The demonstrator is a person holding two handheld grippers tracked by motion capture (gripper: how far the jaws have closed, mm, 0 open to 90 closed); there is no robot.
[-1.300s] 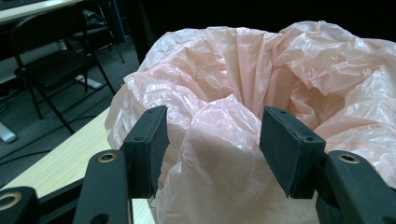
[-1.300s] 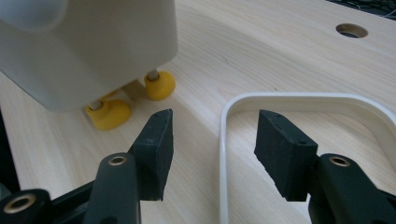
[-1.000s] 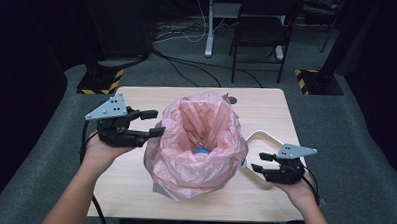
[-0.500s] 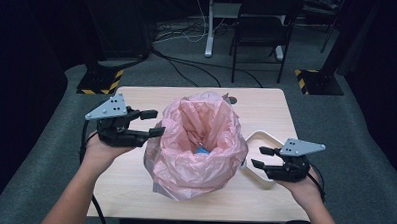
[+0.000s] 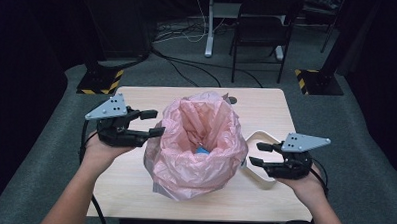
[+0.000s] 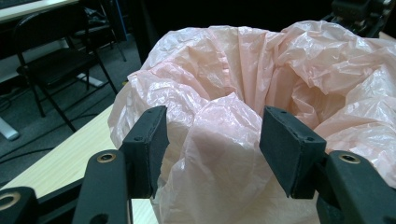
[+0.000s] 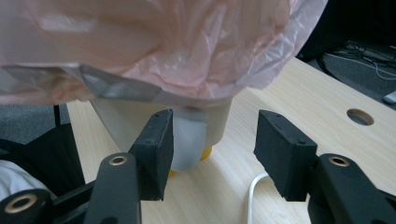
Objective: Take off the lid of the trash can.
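While the pink plastic bag (image 5: 198,142) stands puffed up in the middle of the light wooden desk (image 5: 266,107), lining a pale bin (image 7: 140,116) whose lower wall shows in the right gripper view, both hands sit on either side of it. There's the left gripper (image 5: 153,123), held level at the bag's left shoulder, its jaws standing apart with the crinkled rim of the bag bulging into the gap between them; in the left gripper view the pads flank a fold of pink film, the near pad looks to brush it, but nothing is squeezed. Over on the other side, the right gripper (image 5: 257,154) hangs just beside the bag's lower right flank, jaws apart too, nothing between them but air, pointing in at the bin under the overhanging plastic. Look into the bag's mouth from the high view and there's a small blue object (image 5: 201,150) down inside, too hidden to name. Behind the right gripper lies a white tray (image 5: 263,139), its curved rim peeking out next to the bag, and a thin white cord (image 7: 254,193) runs across the desk under that gripper. At the bin's foot in the right gripper view something yellow (image 7: 205,153) pokes out against the wood. Beyond the desk, a dark folding chair (image 5: 262,24) stands on the grey floor.
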